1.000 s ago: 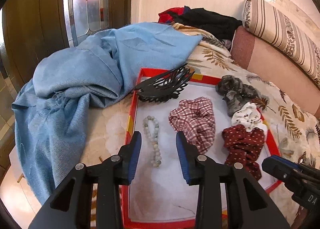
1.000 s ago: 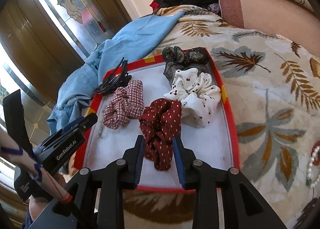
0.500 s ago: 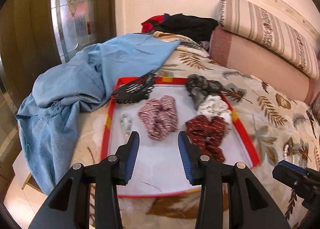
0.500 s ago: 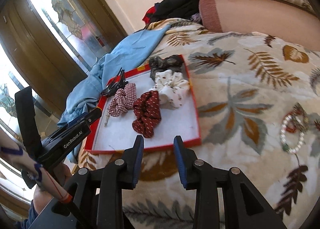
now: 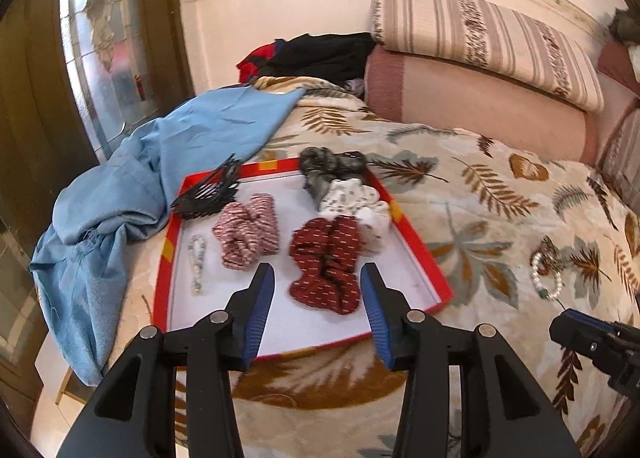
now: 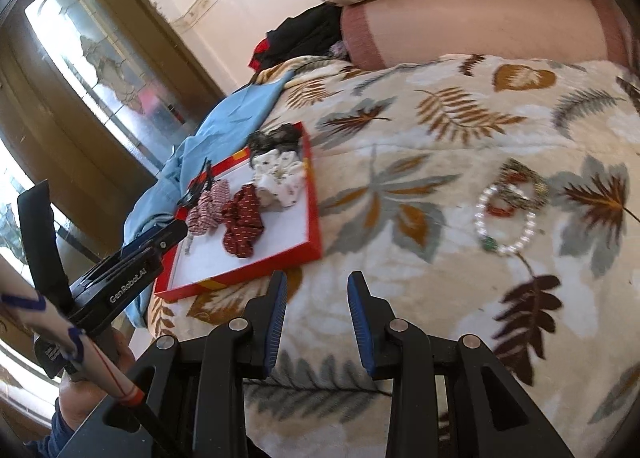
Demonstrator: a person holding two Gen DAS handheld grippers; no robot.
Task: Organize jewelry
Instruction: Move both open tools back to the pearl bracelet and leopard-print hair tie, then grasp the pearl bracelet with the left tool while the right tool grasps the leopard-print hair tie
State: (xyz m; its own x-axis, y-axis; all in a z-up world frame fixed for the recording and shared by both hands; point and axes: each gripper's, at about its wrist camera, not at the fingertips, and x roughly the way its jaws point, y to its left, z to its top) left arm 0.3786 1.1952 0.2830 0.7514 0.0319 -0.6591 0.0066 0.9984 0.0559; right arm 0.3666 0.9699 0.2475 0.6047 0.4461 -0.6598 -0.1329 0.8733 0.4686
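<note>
A red-rimmed white tray lies on the leaf-patterned blanket. It holds a dark red scrunchie, a plaid scrunchie, a white one, a grey one, a black hair claw and a pale bead bracelet. My left gripper hovers before the tray's near edge; its jaws are opening with nothing between them. My right gripper stands open and empty over the blanket, right of the tray. A pearl bracelet and a red-green bangle lie further right.
A blue cloth is draped over the bed's left edge beside the tray. A striped pillow on a pink bolster and dark clothes line the back wall. A glass-panelled door stands at the left.
Both grippers have drawn back from the tray and shifted right, so the tray looks smaller. The pearl bracelet has come into view. The left jaws have widened a little.
</note>
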